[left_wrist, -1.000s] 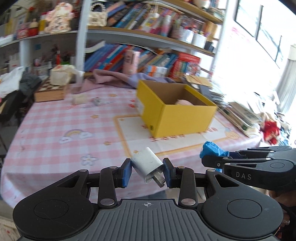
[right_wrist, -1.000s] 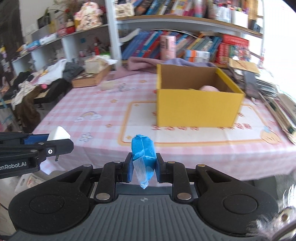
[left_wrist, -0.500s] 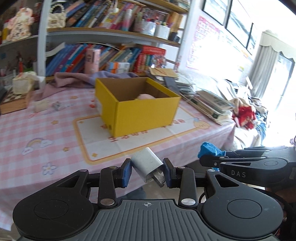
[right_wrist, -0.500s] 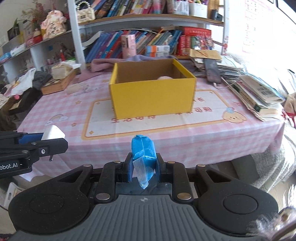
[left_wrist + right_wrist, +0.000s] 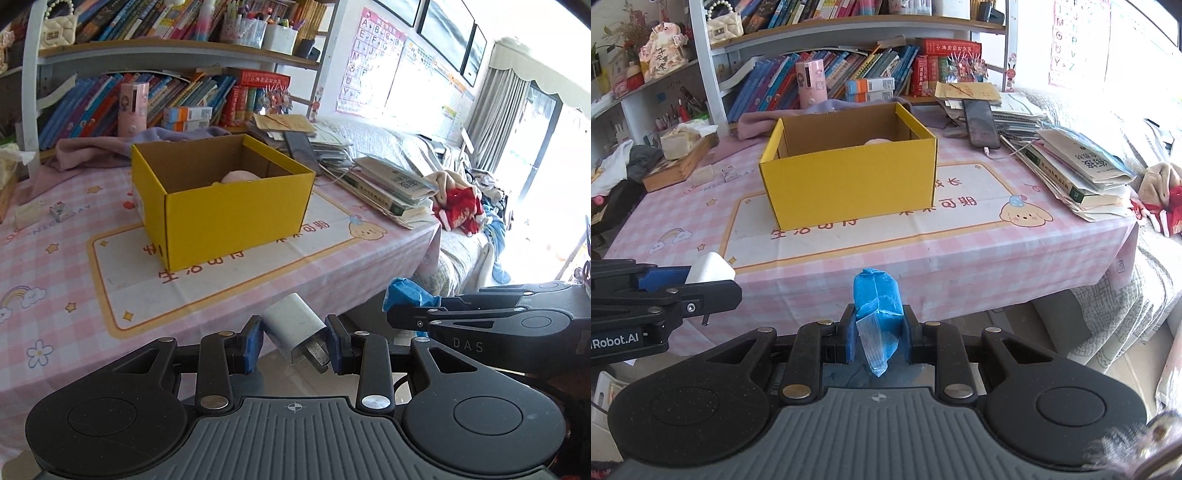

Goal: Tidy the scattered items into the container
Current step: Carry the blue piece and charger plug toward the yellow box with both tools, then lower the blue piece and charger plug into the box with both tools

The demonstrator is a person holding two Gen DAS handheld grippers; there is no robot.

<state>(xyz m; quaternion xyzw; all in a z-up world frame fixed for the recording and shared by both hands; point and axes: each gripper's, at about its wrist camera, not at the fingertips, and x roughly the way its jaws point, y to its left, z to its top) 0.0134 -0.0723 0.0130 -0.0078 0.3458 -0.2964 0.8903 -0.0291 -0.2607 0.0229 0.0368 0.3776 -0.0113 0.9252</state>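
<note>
An open yellow cardboard box [image 5: 236,210] [image 5: 849,184] stands on the pink checked table, with a pale pink item [image 5: 238,176] inside. My left gripper [image 5: 295,341] is shut on a white plug charger [image 5: 293,326], held off the table's front edge; it also shows at the left of the right wrist view [image 5: 709,269]. My right gripper [image 5: 879,332] is shut on a blue packet [image 5: 877,306], also in front of the table edge; the packet shows in the left wrist view [image 5: 406,295].
A stack of books and papers [image 5: 1078,166] and a phone [image 5: 980,123] lie at the table's right. A wooden box with tissues [image 5: 679,162] and a small item [image 5: 61,211] sit at the left. Bookshelves [image 5: 849,74] stand behind. A bed [image 5: 461,240] is to the right.
Both views have swung right, so the box sits further left in frame. Both grippers still hold their items.
</note>
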